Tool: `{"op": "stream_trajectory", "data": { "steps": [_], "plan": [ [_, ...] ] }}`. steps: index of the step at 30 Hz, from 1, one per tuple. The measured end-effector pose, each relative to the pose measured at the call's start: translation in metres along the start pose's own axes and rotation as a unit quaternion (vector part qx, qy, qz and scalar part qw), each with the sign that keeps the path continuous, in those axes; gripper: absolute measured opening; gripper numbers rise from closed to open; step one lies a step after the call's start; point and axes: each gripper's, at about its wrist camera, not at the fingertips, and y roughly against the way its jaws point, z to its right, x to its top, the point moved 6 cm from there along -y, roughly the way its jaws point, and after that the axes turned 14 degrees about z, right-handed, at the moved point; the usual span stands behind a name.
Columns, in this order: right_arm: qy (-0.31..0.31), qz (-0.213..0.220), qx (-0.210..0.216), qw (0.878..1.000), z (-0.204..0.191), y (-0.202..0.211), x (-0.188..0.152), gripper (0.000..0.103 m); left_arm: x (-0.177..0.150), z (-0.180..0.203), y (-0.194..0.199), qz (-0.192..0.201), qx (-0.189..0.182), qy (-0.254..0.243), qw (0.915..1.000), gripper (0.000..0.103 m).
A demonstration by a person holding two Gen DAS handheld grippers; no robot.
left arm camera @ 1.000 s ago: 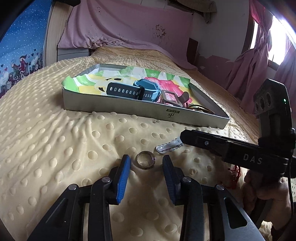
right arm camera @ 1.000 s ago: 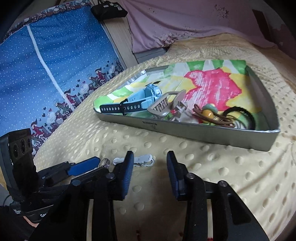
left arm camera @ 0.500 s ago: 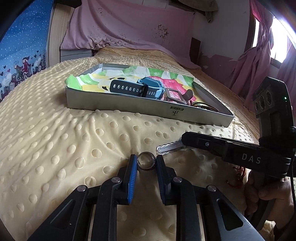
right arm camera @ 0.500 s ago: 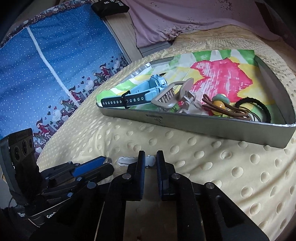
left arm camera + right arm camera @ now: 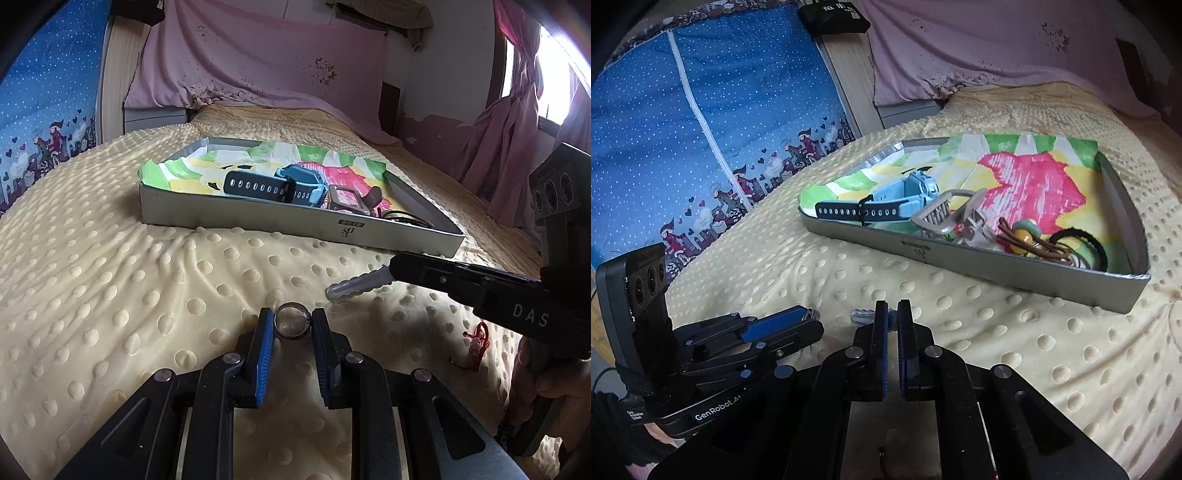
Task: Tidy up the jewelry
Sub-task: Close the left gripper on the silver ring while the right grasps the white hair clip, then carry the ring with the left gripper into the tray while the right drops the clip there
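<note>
My left gripper is shut on a silver ring, held between its blue pads just above the yellow dotted blanket. My right gripper is shut on a white hair clip, whose free end pokes out left of the fingers. A grey metal tray lined with a colourful drawing lies further back on the bed; it also shows in the right wrist view. It holds a blue watch, a beige claw clip, a brown bead cord and a black hair tie.
A small red tassel charm lies on the blanket under the right gripper's body. A blue patterned panel stands on the left of the bed. Pink sheets and curtains hang behind.
Both grippers closed from open, the left on the ring and the right on the hair clip. Both have lifted slightly with their items.
</note>
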Motion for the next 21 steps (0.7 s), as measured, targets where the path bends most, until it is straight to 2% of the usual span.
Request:
{"op": "stream_trajectory", "data": {
  "steps": [12, 17, 21],
  "plan": [
    [-0.019, 0.06, -0.013, 0.998, 0.016, 0.025, 0.034, 0.002, 0.037, 0.028, 0.006, 0.04, -0.017, -0.032, 0.9986, 0.02],
    [-0.033, 0.085, -0.019, 0.996, 0.027, 0.035, 0.047, 0.002, 0.056, 0.037, -0.004, 0.05, -0.025, -0.027, 0.9981, 0.02],
    [-0.048, 0.126, -0.038, 0.99, 0.043, 0.049, 0.065, 0.002, 0.075, 0.048, -0.019, 0.062, -0.026, -0.032, 0.9972, 0.02]
  ]
}}
